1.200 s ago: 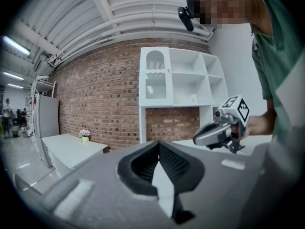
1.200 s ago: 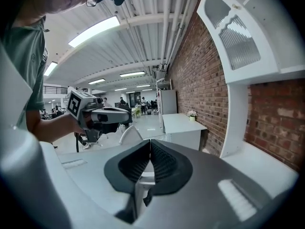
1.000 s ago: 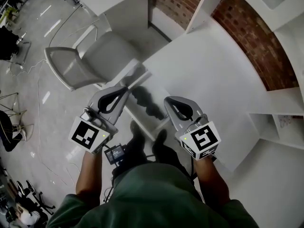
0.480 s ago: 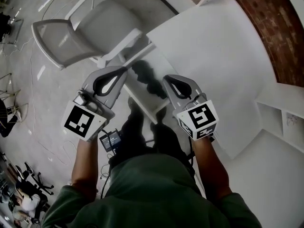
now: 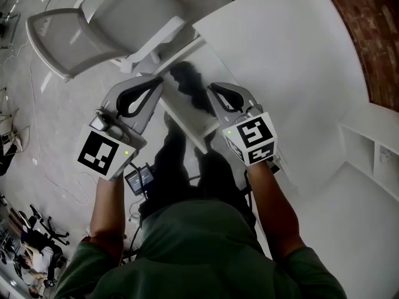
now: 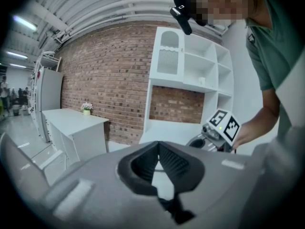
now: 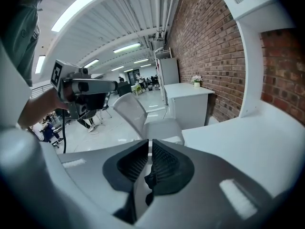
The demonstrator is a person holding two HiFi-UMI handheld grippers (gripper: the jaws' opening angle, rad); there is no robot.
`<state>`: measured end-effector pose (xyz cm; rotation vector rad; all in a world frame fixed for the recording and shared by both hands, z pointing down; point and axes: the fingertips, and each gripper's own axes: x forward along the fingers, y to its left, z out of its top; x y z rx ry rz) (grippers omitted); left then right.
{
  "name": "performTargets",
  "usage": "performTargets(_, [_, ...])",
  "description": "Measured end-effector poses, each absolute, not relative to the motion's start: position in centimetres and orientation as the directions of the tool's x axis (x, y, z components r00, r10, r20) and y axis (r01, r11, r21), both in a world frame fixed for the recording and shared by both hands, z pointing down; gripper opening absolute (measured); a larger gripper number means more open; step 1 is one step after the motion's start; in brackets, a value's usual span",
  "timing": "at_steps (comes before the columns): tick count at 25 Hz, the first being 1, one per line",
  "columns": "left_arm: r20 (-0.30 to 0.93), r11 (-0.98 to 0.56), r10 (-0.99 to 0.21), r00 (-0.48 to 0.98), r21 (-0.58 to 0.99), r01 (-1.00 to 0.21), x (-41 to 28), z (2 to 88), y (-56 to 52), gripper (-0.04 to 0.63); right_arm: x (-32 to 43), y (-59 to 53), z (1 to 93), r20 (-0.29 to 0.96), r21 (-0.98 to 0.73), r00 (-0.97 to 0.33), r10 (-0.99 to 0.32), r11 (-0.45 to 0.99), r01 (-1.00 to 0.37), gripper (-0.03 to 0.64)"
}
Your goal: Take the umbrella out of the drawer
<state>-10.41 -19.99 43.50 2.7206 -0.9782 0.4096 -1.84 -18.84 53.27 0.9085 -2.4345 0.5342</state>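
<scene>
Grey polished floor (image 5: 37,123) is recorded at the far left of the head view, with a pale grey chair (image 5: 124,14) set on it near the desk corner.

Left gripper (image 5: 159,81): held over the floor just left of a narrow white unit (image 5: 202,126). Its jaws are drawn narrow, tips met, with nothing between them.

Small black device (image 5: 140,179): hung on a cable below that gripper.

Narrow white unit: placed against the desk edge, between the two grippers, its top crossed by a dark shadow. Whether a drawer stands open in it cannot be told.

Umbrella: shown in no view.

Right gripper (image 5: 212,87): held over the unit's right edge. The jaws are all but closed, with only a thin slit left between the pads, and are just beginning to part. Nothing is caught in them.

White desk (image 5: 293,61): spread out to the right of the unit.

Red brick wall (image 5: 374,30) and a white shelf unit (image 5: 368,148) are listed at the far right.

Green-shirted person (image 5: 199,254): seen from above, both forearms extended.
</scene>
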Motion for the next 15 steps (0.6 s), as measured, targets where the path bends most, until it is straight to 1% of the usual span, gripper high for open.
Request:
performTargets(8, [0.368,-0.74,-0.569,0.735,0.161,-0.653,-11.2,47.9,-20.5,0.003,-3.3,-19.7,61.4,0.651,-0.21,-0.629,-0.425,0.695,-0.688,0.051])
performTargets(15, [0.391,-0.731,-0.555,0.735,0.192,-0.654,-11.7,50.9,-20.7,0.003,-3.6,-19.5,69.9,0.747,-0.245,-0.576,-0.333,0.667,-0.703,0.104])
